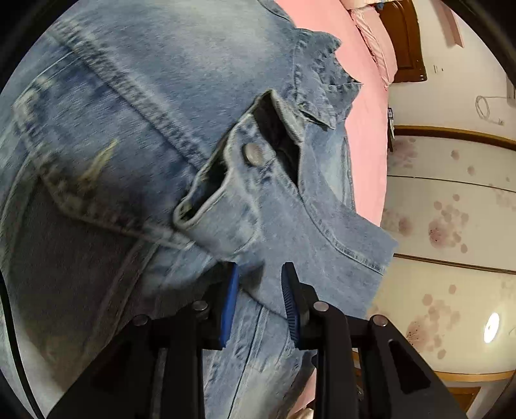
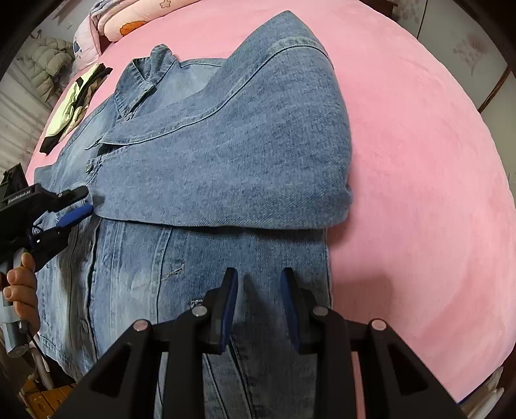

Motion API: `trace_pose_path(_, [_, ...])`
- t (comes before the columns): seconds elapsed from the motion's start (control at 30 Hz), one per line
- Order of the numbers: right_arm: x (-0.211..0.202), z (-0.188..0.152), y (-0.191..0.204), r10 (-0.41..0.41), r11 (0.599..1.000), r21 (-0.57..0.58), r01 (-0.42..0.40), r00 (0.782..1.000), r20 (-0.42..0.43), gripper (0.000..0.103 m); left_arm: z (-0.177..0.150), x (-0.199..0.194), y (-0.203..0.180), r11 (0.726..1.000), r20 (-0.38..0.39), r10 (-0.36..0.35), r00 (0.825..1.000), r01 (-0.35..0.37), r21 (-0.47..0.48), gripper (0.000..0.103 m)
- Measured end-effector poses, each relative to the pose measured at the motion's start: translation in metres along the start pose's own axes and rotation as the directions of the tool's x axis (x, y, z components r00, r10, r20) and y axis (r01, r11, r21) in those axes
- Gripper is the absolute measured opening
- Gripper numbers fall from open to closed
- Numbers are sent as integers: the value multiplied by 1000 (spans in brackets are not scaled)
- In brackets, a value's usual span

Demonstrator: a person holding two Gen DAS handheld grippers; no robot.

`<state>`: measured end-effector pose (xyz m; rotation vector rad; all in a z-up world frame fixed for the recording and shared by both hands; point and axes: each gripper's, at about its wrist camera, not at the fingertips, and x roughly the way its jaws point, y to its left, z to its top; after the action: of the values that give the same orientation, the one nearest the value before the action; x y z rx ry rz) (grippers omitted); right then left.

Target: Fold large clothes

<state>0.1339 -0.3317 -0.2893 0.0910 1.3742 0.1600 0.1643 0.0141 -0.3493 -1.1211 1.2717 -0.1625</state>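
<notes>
A blue denim jacket (image 2: 206,154) lies on a pink bed (image 2: 419,161), collar toward the far left, with one sleeve (image 2: 258,180) folded across its chest. My right gripper (image 2: 259,283) is open just above the jacket's lower front, holding nothing. My left gripper (image 2: 85,203) shows at the left edge of the right wrist view, at the end of the folded sleeve. In the left wrist view the left gripper (image 1: 259,283) is open, with denim lying between its blue pads, right below the sleeve cuff (image 1: 232,180) and its metal button (image 1: 253,154).
Folded dark and pale clothes (image 2: 74,106) lie on the bed beyond the collar. A pink patterned quilt (image 2: 122,22) sits at the bed's head. A floral wardrobe (image 1: 451,209) stands beside the bed, and a puffy coat (image 2: 48,64) hangs at the far left.
</notes>
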Motion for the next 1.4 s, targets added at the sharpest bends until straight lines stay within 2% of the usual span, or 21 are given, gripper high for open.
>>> trace_pose_path(0.07, [1, 0, -1, 2, 1000, 0, -2, 1000, -1, 27, -2, -2, 6, 1000, -1, 7, 1000, -7, -15, 37])
trace_pose_path(0.43, [1, -3, -3, 6, 1000, 7, -6, 1000, 4, 27, 15, 11, -4, 1000, 71, -27, 997, 27, 4, 39])
trace_pose_path(0.5, [0, -4, -5, 6, 1000, 10, -6, 1000, 6, 27, 18, 14, -7, 999, 84, -35, 996, 36, -11, 33])
trace_pose_path(0.53, [0, -4, -6, 4, 1000, 12, -4, 1000, 7, 27, 20, 15, -10, 999, 87, -40, 995, 42, -19, 17])
trace_pose_path(0.63, [-1, -5, -11, -2, 1000, 22, 2, 1000, 13, 27, 25, 8, -30, 1000, 128, -15, 992, 16, -6, 10])
trace_pose_path(0.73, [-1, -3, -18, -9, 999, 42, 8, 1000, 22, 27, 25, -15, -71, 991, 219, -30, 975, -1, 137, 9])
trace_pose_path(0.83, [-1, 0, -22, -11, 998, 58, 10, 999, 31, 27, 22, -45, -107, 963, 330, -44, 943, -47, 265, 9])
trace_pose_path(0.93, [1, 5, -22, -14, 998, 59, 11, 999, 44, 27, 26, -69, -114, 949, 431, -19, 902, -119, 291, 9])
trace_pose_path(1.0, [1, 8, -21, -12, 998, 58, 9, 999, 51, 27, 33, -77, -104, 949, 467, 19, 884, -163, 269, 9])
trace_pose_path(1.17, [2, 15, -13, -21, 1000, 19, 20, 997, 71, 27, 55, -66, -61, 959, 441, 131, 888, -227, 172, 9])
trace_pose_path(1.4, [2, 23, 0, -103, 990, -79, 113, 987, 123, 27, 56, -54, -83, 945, 436, 106, 893, -227, 234, 9])
